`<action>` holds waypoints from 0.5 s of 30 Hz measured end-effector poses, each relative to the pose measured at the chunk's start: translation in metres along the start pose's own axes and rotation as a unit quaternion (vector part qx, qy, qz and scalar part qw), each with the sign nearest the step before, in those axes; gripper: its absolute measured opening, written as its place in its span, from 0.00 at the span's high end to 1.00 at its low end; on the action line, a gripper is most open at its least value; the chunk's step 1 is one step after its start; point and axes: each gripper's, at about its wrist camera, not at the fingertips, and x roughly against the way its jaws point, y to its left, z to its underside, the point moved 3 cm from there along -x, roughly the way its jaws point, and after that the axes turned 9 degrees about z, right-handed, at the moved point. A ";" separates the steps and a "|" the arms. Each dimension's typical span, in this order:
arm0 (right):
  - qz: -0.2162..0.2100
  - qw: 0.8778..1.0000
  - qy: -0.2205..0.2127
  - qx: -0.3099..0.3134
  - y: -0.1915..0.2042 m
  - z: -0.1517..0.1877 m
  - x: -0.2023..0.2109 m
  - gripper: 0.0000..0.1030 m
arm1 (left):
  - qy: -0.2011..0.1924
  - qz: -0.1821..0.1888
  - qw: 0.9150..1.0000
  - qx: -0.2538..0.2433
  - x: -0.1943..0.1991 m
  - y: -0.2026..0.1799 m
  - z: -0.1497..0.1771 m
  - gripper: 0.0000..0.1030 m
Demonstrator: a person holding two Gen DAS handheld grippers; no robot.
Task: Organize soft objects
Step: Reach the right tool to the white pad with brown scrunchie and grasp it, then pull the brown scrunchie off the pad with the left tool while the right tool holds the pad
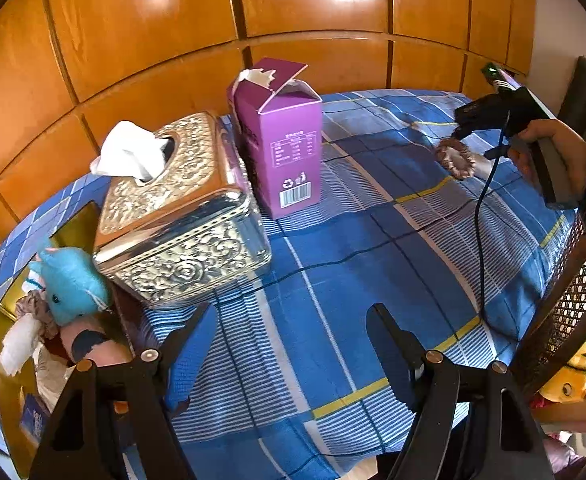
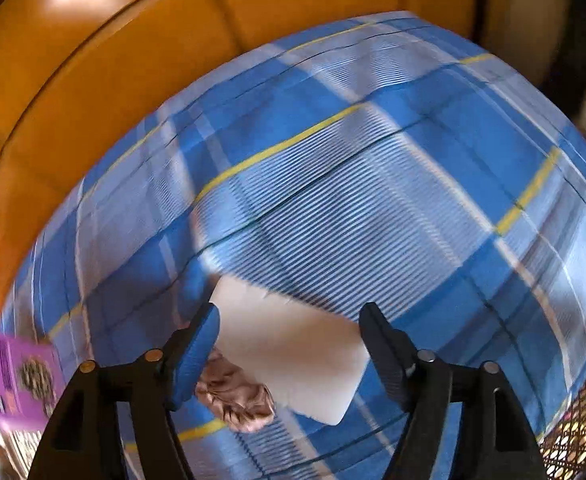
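A brown scrunchie (image 1: pixel 455 158) lies on the blue plaid cloth (image 1: pixel 353 264) at the far right, next to a white cloth (image 1: pixel 485 168). My right gripper (image 1: pixel 457 130) hovers just above them. In the right wrist view the scrunchie (image 2: pixel 235 396) and the white cloth (image 2: pixel 293 352) lie between the spread jaws of my right gripper (image 2: pixel 289 344), which is open and empty. My left gripper (image 1: pixel 293 344) is open and empty over the cloth's near part. A gold tray (image 1: pixel 9 364) at the left holds a blue plush (image 1: pixel 73 284) and other soft items.
A gold embossed tissue box (image 1: pixel 173 216) and an open purple carton (image 1: pixel 285 140) stand on the left half of the cloth. A wooden panel wall (image 1: pixel 213 20) runs behind. A woven basket (image 1: pixel 569 308) with a yellow plush (image 1: pixel 573 384) is at the right edge.
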 end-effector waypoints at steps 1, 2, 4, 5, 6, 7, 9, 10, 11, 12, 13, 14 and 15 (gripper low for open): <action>-0.033 0.999 0.006 0.004 0.004 0.002 0.001 0.27 | 0.002 0.003 1.000 0.000 -0.002 -0.001 -0.001 0.25; -0.070 0.997 0.019 0.002 0.007 0.005 0.001 0.27 | 0.003 0.006 1.000 0.001 -0.003 -0.002 -0.002 0.25; -0.078 0.997 0.020 -0.002 0.007 0.008 0.005 0.27 | 0.006 0.012 1.000 0.003 -0.006 -0.004 -0.005 0.25; -0.079 0.997 0.009 -0.006 0.005 0.007 0.009 0.27 | 0.008 0.014 1.000 0.003 -0.008 -0.005 -0.007 0.25; -0.097 0.995 0.000 -0.022 0.000 0.005 0.013 0.27 | 0.009 0.017 1.000 0.003 -0.010 -0.007 -0.010 0.25; -0.107 0.994 -0.004 -0.035 -0.005 0.005 0.015 0.27 | 0.010 0.019 1.000 0.003 -0.012 -0.008 -0.012 0.25; -0.098 0.994 -0.008 -0.053 -0.014 0.004 0.017 0.27 | 0.010 0.029 1.000 0.007 -0.016 -0.011 -0.019 0.25; -0.088 0.994 -0.015 -0.064 -0.020 0.004 0.019 0.27 | 0.010 0.034 0.999 0.008 -0.019 -0.014 -0.024 0.25; -0.074 0.994 -0.022 -0.075 -0.025 0.002 0.021 0.27 | 0.009 0.039 0.999 0.009 -0.022 -0.017 -0.029 0.25; -0.059 0.994 -0.029 -0.090 -0.033 0.001 0.023 0.27 | 0.009 0.042 0.999 0.008 -0.025 -0.020 -0.032 0.25; -0.054 0.992 -0.035 -0.109 -0.041 0.000 0.024 0.27 | 0.010 0.049 0.999 0.008 -0.029 -0.023 -0.038 0.25; -0.058 0.989 -0.041 -0.128 -0.048 0.000 0.027 0.27 | 0.010 0.056 0.998 0.009 -0.034 -0.027 -0.044 0.26; -0.066 0.985 -0.048 -0.152 -0.056 0.000 0.030 0.27 | 0.009 0.064 0.998 0.008 -0.038 -0.031 -0.049 0.26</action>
